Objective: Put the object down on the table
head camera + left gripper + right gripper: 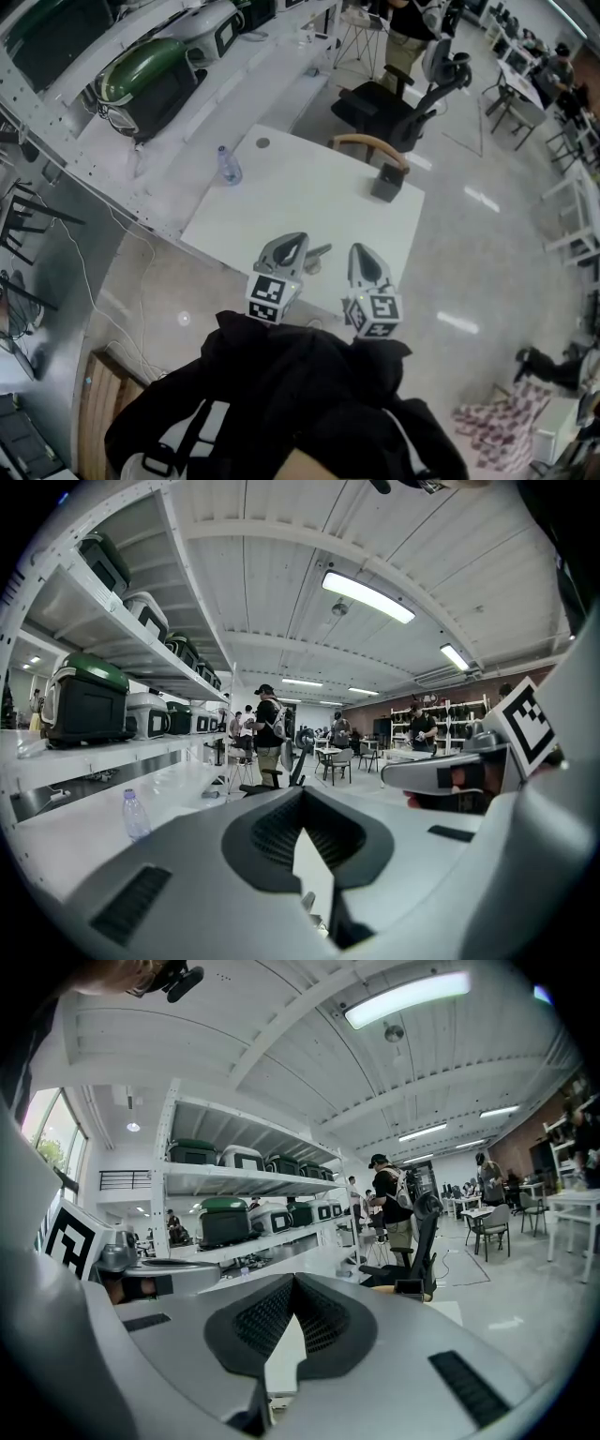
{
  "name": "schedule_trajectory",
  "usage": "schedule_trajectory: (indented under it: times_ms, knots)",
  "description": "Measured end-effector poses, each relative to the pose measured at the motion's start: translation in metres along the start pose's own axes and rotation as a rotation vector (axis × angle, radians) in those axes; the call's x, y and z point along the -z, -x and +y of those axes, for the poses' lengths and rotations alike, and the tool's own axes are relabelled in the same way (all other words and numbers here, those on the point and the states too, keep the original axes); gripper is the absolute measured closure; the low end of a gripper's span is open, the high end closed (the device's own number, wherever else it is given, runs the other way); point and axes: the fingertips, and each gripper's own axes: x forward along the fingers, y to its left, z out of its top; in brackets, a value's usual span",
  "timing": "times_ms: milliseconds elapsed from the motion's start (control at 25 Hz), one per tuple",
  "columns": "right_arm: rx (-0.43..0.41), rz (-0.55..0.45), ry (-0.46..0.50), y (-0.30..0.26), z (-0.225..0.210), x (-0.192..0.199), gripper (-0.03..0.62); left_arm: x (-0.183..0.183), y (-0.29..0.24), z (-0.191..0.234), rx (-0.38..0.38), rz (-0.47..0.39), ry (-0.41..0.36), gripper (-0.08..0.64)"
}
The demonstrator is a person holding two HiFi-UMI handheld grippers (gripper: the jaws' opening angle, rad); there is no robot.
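Nothing is in either gripper, so the putting-down looks done to me, or else not begun; which one, I cannot say.

On the white table (309, 202), from the left, there is one bottle (230, 167) standing upright and one small round disc (262, 143) lying flat near the far edge. The left gripper (294, 240) hangs over the near edge, its jaws drawn together on nothing. Just beside its tip lies one small grey piece (318, 254), too small to name. My guess is that this is the object, already down, though it could as well be the bottle or the box. The right gripper (361, 253) sits next to the left one, its jaws likewise closed and empty. Far right on the table stands one dark box (387, 182).

That makes two grippers and four loose things on one table. If the grey piece is the object, nothing is left to do.
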Motion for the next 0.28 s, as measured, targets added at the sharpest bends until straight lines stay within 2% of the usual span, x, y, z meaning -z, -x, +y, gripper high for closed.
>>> schedule_trajectory:
  times_ms: [280]
  knots:
    - [-0.013,-0.002,0.007,-0.0012,0.0024,0.001,0.591,0.0038,-0.0006,0.001,-0.002,-0.001,0.004,0.558]
